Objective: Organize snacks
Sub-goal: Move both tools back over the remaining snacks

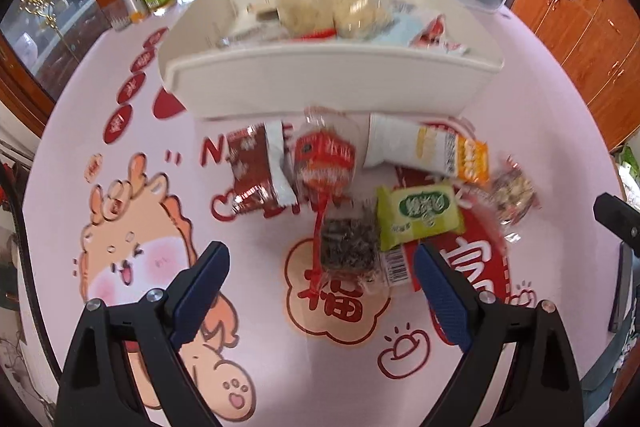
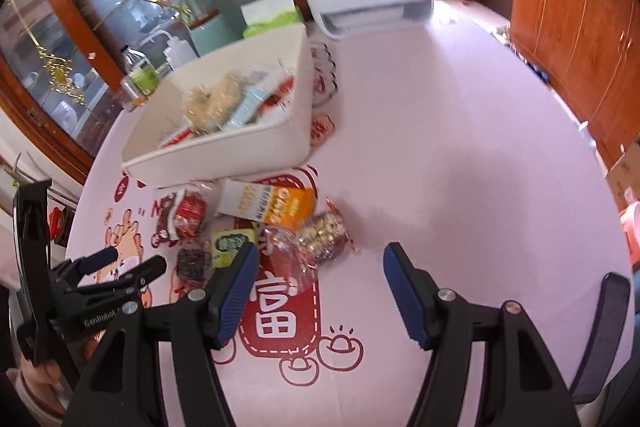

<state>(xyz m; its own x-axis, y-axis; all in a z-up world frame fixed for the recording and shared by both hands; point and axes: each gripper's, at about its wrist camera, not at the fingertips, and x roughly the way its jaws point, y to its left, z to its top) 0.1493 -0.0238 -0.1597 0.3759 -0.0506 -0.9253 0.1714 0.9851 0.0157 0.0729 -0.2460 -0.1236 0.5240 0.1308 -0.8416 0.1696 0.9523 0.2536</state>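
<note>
1. Both grippers hover empty with jaws spread wide: the left gripper just short of a dark seed packet, probably lining up a grasp; the right gripper over bare tablecloth.
2. Loose snacks cluster just before a white bin: green packet, red packet, orange-and-white pouch.
3. Several snacks already lie inside the bin, so sorting looks partly done.

Ahead of the jaws, a cream-white bin is showing beige and pale blue packets inside. Nearer, a lime-green packet, a red wrapper, a maroon packet and an orange-and-white pouch are lying on a pink tablecloth printed with red cartoons.
</note>
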